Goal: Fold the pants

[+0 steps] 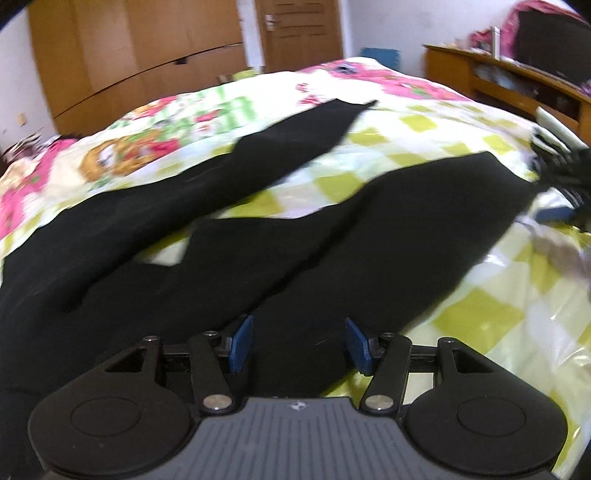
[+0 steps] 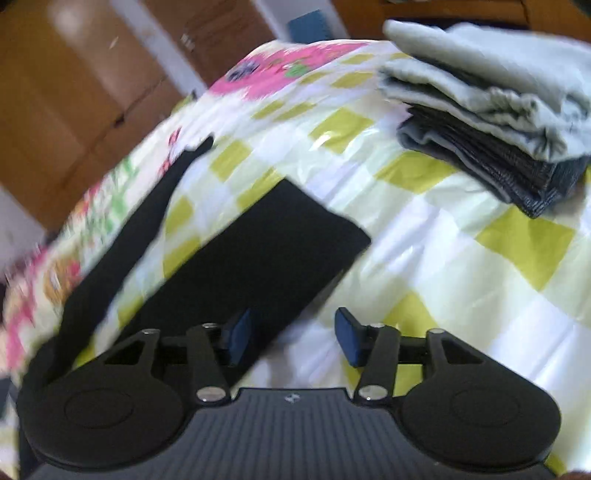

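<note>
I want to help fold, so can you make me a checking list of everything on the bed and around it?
Surface: bed cover, white and green checks with pink flowers, wrinkled.
Job's things: black pants spread out unfolded, legs apart.
Clutter: pile of folded clothes, grey on dark, at the far right of the bed.
Grippers: left hand-held gripper open above the pants; right hand-held gripper open at the edge of one pant leg; neither holds cloth.
Cables: nothing seen.
Surroundings: wooden wardrobe, wooden door, wooden shelf beside the bed.
</note>
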